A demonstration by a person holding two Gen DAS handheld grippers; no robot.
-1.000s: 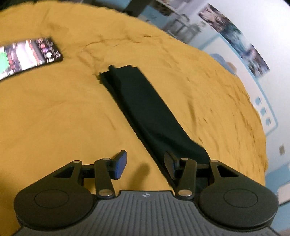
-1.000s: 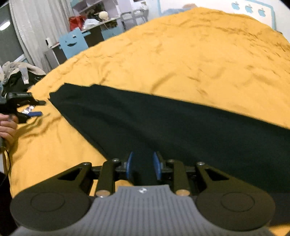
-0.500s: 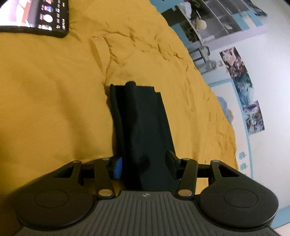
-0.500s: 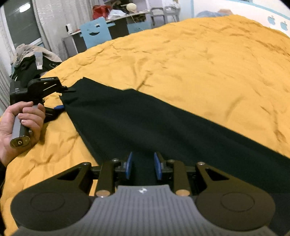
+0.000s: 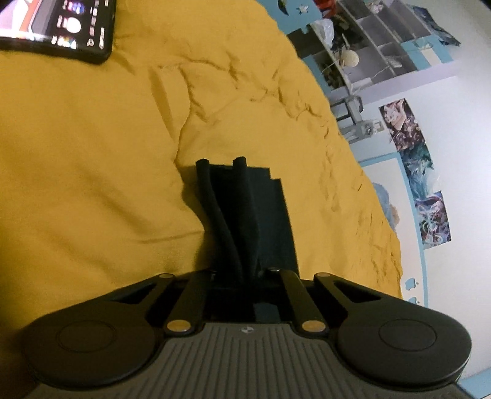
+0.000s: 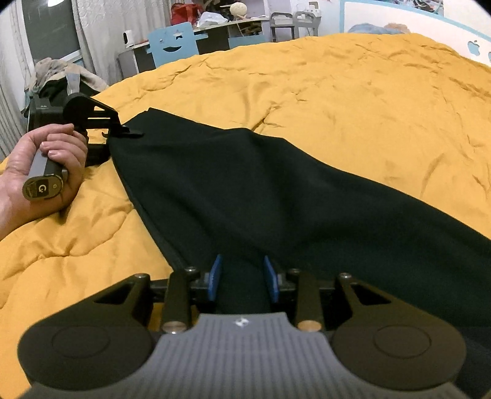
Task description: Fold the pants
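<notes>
The black pants (image 6: 260, 190) lie folded lengthwise on the yellow quilt (image 6: 337, 83). My right gripper (image 6: 242, 279) is shut on the near edge of the pants, fabric pinched between the blue pads (image 6: 214, 276). My left gripper (image 5: 237, 270) is shut on the pants' end (image 5: 242, 211); the cloth bunches into two ridges ahead of the jaws. In the right wrist view the left gripper (image 6: 122, 130) and the hand holding it sit at the pants' far left corner.
A phone (image 5: 58, 27) with a lit screen lies on the quilt at the far left of the left wrist view. A blue chair (image 6: 173, 46), desk clutter and a clothes pile (image 6: 61, 76) stand beyond the bed's edge. A wall with posters (image 5: 423, 172) is at the right.
My left gripper moved onto the pants' end and closed on it, bunching the cloth. My right gripper stayed shut on the near edge; the pants lifted slightly and shifted.
</notes>
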